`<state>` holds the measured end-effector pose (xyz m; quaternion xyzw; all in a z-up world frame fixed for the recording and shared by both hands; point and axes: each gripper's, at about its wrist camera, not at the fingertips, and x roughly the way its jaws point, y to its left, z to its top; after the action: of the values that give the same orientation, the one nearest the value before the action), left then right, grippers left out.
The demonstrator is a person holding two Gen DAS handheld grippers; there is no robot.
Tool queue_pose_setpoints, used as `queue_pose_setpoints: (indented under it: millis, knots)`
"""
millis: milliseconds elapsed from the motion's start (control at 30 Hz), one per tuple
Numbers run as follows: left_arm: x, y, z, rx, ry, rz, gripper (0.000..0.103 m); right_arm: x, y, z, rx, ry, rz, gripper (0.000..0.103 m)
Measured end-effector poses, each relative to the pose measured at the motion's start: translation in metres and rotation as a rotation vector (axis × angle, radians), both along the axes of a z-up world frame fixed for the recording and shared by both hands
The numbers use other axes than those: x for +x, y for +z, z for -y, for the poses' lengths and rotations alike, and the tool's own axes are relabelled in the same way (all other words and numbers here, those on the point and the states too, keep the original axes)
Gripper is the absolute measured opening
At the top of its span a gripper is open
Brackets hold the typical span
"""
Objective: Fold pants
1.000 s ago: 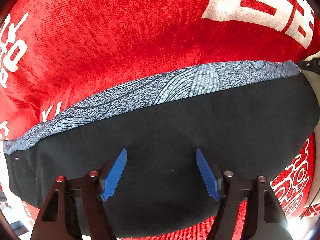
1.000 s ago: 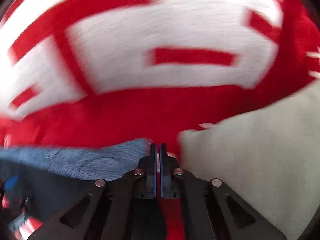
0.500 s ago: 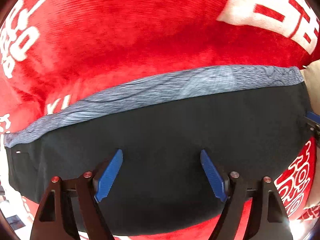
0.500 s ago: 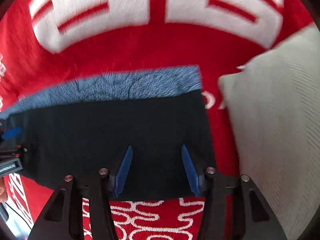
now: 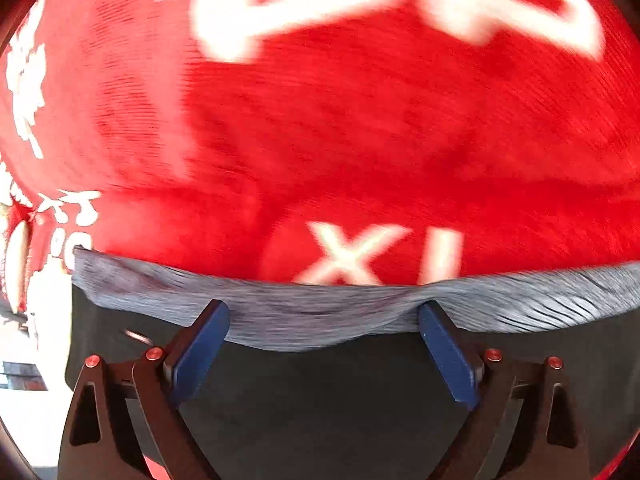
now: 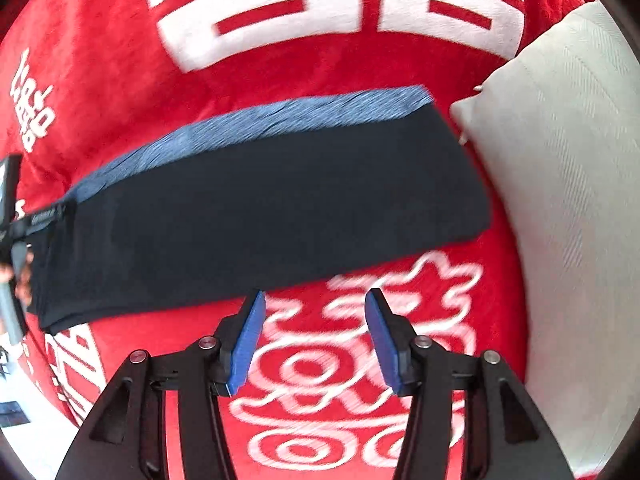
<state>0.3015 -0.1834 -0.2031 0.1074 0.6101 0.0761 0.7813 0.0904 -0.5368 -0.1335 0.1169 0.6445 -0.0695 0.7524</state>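
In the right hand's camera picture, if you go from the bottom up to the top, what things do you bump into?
Right gripper with open blue fingers → white swirl pattern on the red blanket → black pants → their blue-grey waistband → big white characters.

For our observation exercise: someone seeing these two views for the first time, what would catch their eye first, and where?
First, the bright red blanket with big white characters, filling both views. Next, the dark pants lying flat across it, with a grey-blue waistband along the far edge. A pale pillow sits at the right, and both the left gripper and right gripper are open.
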Motion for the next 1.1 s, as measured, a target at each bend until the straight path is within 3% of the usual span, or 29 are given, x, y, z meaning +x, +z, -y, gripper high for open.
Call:
queue_pose_setpoints:
  millis: [67, 200, 367, 467, 667, 867, 967, 1100]
  knots:
    - [-0.002, 0.013, -0.026, -0.025, -0.007, 0.010, 0.097, -0.012, 0.006, -0.023, 0.062, -0.025, 0.015, 0.056]
    - [-0.019, 0.036, -0.087, 0.030, -0.038, 0.032, 0.097, -0.014, 0.015, -0.085, 0.231, -0.020, 0.041, 0.061]
    - [-0.036, 0.027, -0.164, 0.045, 0.043, 0.003, 0.097, -0.003, -0.005, -0.171, 0.350, 0.058, 0.019, 0.061]
    - [-0.020, -0.005, -0.173, 0.049, 0.090, 0.005, 0.097, 0.006, -0.019, -0.218, 0.415, 0.100, 0.013, 0.061]
    - [0.010, -0.015, -0.201, 0.049, 0.112, 0.029, 0.100, 0.023, -0.053, -0.271, 0.501, 0.128, 0.010, 0.061]
    - [-0.039, 0.020, -0.206, 0.006, 0.039, 0.009, 0.100, 0.034, -0.069, -0.291, 0.564, 0.130, 0.027, 0.061]
    - [-0.065, 0.013, -0.208, 0.023, 0.022, -0.018, 0.100, 0.035, -0.075, -0.304, 0.578, 0.138, 0.014, 0.061]
    - [-0.073, 0.002, -0.221, -0.049, 0.074, 0.002, 0.100, 0.040, -0.081, -0.319, 0.593, 0.142, 0.027, 0.061]
